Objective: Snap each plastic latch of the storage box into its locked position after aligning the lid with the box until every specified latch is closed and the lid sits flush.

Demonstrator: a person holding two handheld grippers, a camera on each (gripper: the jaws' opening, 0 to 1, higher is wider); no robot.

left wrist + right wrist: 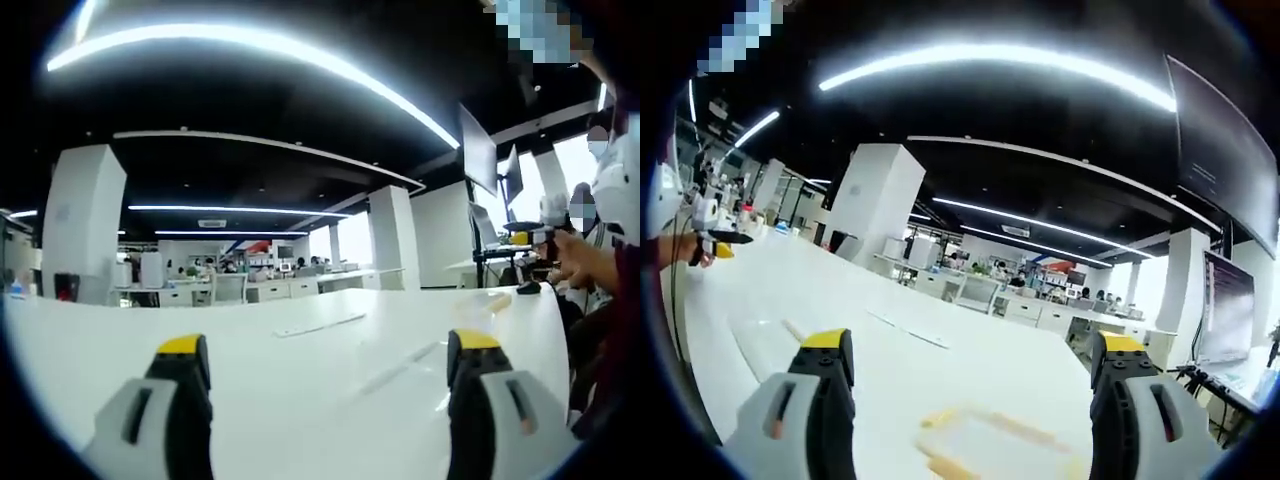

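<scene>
In the left gripper view my left gripper (pixel 328 345) is open over a white table (pixel 250 380), with nothing between its yellow-tipped jaws. A small yellowish object (pixel 497 302), too small to identify, lies near the table's far right edge. In the right gripper view my right gripper (pixel 971 342) is open too. Just beyond its jaws lies a blurred clear storage box (pixel 990 440) with yellow latches, flat on the table (pixel 760 300). At the far left a hand holds another gripper (pixel 712 242) above the table's end.
A person's hand (pixel 580 262) holds a device at the table's right end. Monitors (pixel 478 150) stand there on arms. A thin flat strip (pixel 320 325) lies mid-table. A large dark screen (pixel 1225 150) hangs at the right. White pillars and desks fill the background.
</scene>
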